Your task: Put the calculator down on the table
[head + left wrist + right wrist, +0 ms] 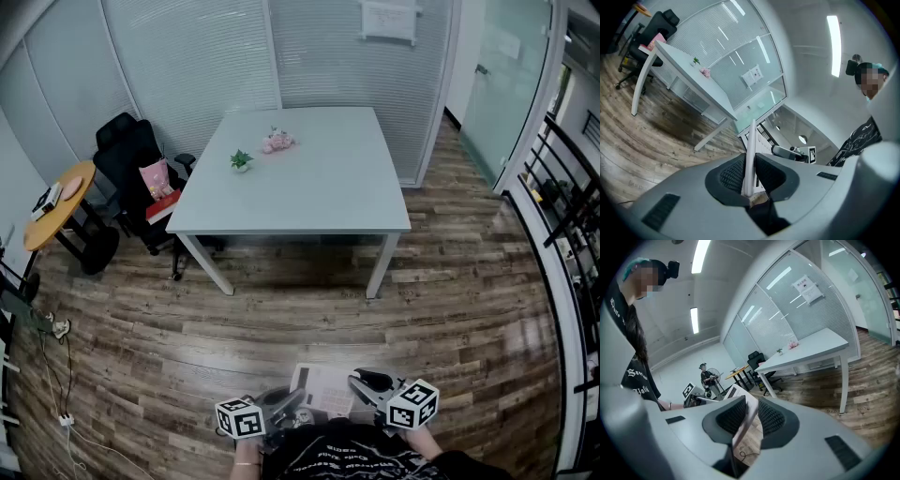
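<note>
A flat white calculator (323,388) hangs low at the bottom of the head view, close to the person's body and well away from the table (309,187). My left gripper (287,405) is shut on its left edge. In the left gripper view the calculator (750,150) stands edge-on between the black pads (732,175). My right gripper (364,384) is shut on the opposite edge. There the calculator (748,409) sits slanted between the pads (771,418). The table (806,350) stands far ahead across the wooden floor.
On the white table are a small green plant (241,160) and a pink object (277,142). A black office chair (134,173) and a round orange side table (58,204) stand at its left. Cables (58,375) lie on the floor at left, and a black railing (572,216) runs along the right.
</note>
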`<action>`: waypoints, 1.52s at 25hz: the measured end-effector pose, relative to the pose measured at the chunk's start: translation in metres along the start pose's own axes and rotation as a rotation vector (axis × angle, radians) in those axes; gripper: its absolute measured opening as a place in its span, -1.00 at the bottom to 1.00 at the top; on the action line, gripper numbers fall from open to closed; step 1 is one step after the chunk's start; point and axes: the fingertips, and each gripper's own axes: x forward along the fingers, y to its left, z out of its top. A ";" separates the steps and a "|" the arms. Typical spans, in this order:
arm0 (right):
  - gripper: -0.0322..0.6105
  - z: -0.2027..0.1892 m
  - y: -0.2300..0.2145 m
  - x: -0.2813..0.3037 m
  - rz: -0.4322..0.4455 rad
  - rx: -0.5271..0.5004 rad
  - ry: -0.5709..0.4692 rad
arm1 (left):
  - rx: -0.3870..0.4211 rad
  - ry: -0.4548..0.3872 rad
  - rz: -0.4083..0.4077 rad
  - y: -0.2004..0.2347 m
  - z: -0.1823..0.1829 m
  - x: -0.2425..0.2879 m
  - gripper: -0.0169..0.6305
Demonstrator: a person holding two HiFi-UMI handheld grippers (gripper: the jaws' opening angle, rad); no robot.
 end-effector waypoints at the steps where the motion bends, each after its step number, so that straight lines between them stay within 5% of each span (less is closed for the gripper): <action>1: -0.62 0.000 -0.001 -0.001 -0.001 0.000 -0.001 | 0.004 0.001 0.001 -0.001 -0.001 0.002 -0.74; 30: -0.59 -0.025 0.032 0.045 -0.107 0.028 -0.003 | 0.020 0.074 -0.055 0.036 0.002 -0.049 -0.73; 38: -0.59 -0.017 0.012 0.065 -0.088 0.037 0.016 | 0.002 0.047 -0.037 0.053 0.018 -0.039 -0.73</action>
